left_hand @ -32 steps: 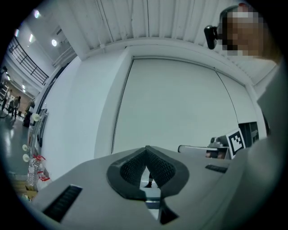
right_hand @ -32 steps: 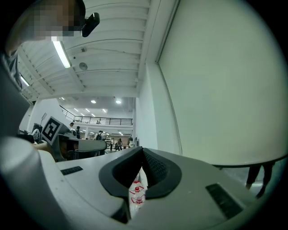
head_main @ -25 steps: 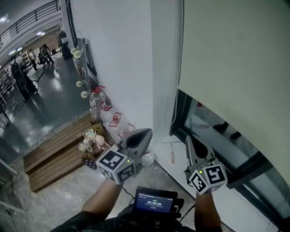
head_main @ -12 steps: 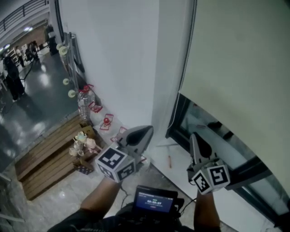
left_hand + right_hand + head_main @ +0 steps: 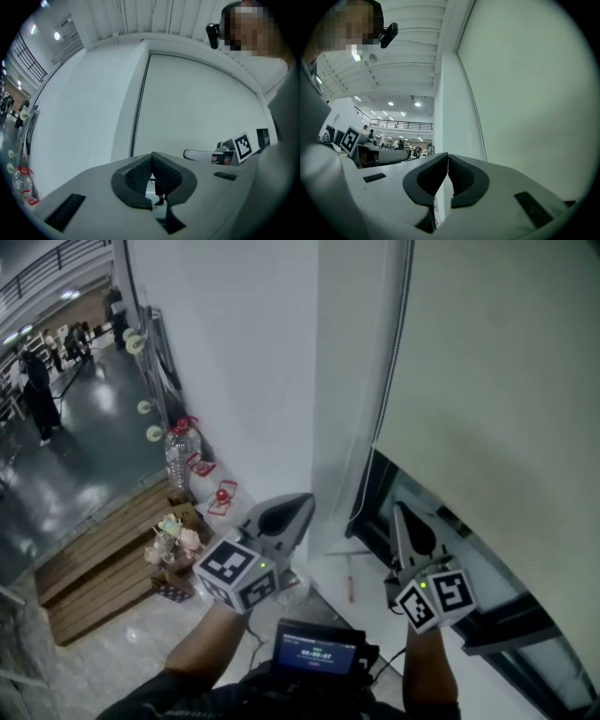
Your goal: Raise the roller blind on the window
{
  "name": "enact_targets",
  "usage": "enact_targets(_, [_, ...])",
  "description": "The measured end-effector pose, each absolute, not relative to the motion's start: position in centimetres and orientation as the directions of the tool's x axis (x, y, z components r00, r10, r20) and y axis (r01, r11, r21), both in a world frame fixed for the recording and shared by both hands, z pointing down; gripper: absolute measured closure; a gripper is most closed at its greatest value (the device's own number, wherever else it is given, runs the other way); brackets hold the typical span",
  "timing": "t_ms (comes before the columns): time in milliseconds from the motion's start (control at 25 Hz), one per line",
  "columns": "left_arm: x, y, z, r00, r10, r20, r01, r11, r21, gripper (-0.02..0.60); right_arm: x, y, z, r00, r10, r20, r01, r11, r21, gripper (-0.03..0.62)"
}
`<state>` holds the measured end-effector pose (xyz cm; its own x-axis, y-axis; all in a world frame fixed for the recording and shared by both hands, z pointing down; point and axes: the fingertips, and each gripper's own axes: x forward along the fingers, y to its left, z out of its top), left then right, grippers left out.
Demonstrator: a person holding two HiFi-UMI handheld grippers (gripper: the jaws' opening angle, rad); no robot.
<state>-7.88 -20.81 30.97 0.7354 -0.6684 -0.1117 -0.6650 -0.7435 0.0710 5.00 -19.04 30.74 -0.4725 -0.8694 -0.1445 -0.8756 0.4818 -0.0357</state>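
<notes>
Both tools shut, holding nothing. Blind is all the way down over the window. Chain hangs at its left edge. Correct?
Not quite: the blind is only partway down. The head view shows window glass bare below its bottom edge. The rest holds: the left tool and right tool are shut and empty, and the chain hangs at the blind's left edge.

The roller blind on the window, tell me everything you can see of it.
The roller blind is a plain, pale off-white sheet, fabric by the look, flat and uncreased. It covers most of the window in view. Its straight bottom edge leaves a strip of dark frame and glass bare below. A thin bead chain hangs along its edge nearest the white wall. The right hand-held gripper points up just under the bottom edge, and no contact shows.
</notes>
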Motion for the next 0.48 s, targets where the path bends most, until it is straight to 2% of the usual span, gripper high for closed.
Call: enact_targets(480, [-4.6,-26.8,30.1,0.613,-0.782,-0.114,-0.786,-0.618,0.016,0.581,7.7,-28.5,29.8,-0.624,-0.760,-0.182,-0.768,0.639,-0.033,0.563])
